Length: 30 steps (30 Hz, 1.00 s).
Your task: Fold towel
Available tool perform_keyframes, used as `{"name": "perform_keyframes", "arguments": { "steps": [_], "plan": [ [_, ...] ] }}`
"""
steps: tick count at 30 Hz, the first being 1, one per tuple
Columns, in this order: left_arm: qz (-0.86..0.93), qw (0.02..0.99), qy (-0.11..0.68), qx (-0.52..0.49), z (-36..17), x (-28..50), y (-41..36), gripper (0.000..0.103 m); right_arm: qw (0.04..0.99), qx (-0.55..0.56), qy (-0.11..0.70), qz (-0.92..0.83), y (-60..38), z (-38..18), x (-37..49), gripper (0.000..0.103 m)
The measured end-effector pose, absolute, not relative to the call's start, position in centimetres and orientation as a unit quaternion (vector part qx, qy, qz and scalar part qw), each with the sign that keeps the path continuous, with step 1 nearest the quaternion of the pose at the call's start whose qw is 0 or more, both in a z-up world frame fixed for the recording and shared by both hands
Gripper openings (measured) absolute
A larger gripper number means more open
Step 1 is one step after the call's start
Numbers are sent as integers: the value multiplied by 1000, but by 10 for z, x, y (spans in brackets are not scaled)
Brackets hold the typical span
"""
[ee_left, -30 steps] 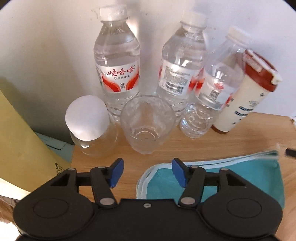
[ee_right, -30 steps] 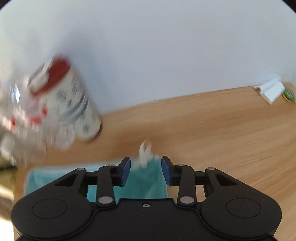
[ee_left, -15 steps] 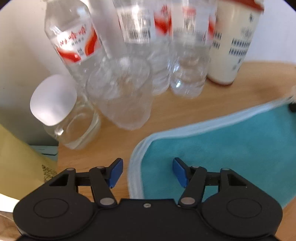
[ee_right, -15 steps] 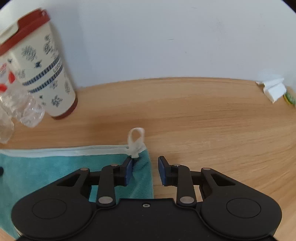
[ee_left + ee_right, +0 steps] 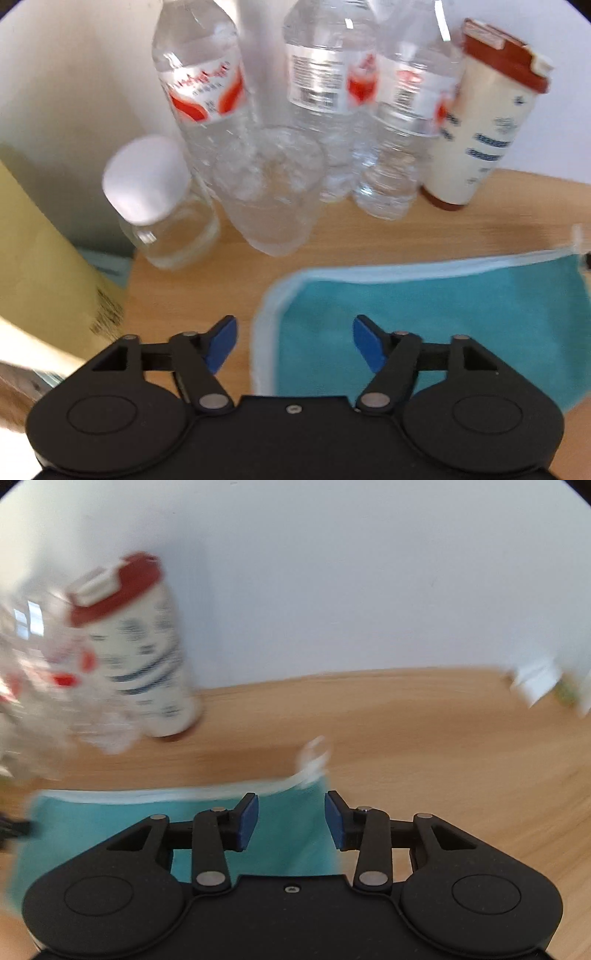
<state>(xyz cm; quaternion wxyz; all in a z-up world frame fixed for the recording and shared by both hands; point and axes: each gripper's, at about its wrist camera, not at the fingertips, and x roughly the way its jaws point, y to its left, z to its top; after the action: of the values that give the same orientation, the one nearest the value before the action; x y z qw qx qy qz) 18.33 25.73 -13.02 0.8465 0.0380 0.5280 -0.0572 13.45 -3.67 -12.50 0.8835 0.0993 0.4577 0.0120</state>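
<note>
One teal towel [image 5: 424, 314] lies flat on the wooden counter [image 5: 443, 738]. Behind it stand three water bottles [image 5: 207, 92], one glass [image 5: 269, 206], one jar [image 5: 162, 206] and one lidded cup [image 5: 487, 125]. Left tongs [image 5: 293, 343] gape over its left corner; right tongs [image 5: 291, 819], also open, straddle its looped corner.

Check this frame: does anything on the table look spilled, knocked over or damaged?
Nothing stands out. The water bottles, glass and red-lidded cup stand upright at the wall, and the teal towel lies flat. Blur hides finer detail.
</note>
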Motion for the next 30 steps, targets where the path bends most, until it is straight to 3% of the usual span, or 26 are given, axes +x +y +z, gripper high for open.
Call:
{"name": "perform_keyframes", "arguments": {
  "steps": [6, 15, 27, 30],
  "plan": [
    [-58, 836, 541, 68, -146, 171, 240, 87, 867, 81, 492, 23, -20, -154, 125, 44],
    [-35, 818, 569, 70, -165, 162, 241, 102, 868, 43, 493, 37, -30, -168, 106, 44],
    [-37, 813, 580, 27, -171, 157, 261, 102, 867, 31, 497, 16, -43, -163, 100, 44],
    [-26, 810, 585, 26, -166, 155, 261, 103, 867, 13, 498, -19, -43, -160, 97, 51]
  ]
}}
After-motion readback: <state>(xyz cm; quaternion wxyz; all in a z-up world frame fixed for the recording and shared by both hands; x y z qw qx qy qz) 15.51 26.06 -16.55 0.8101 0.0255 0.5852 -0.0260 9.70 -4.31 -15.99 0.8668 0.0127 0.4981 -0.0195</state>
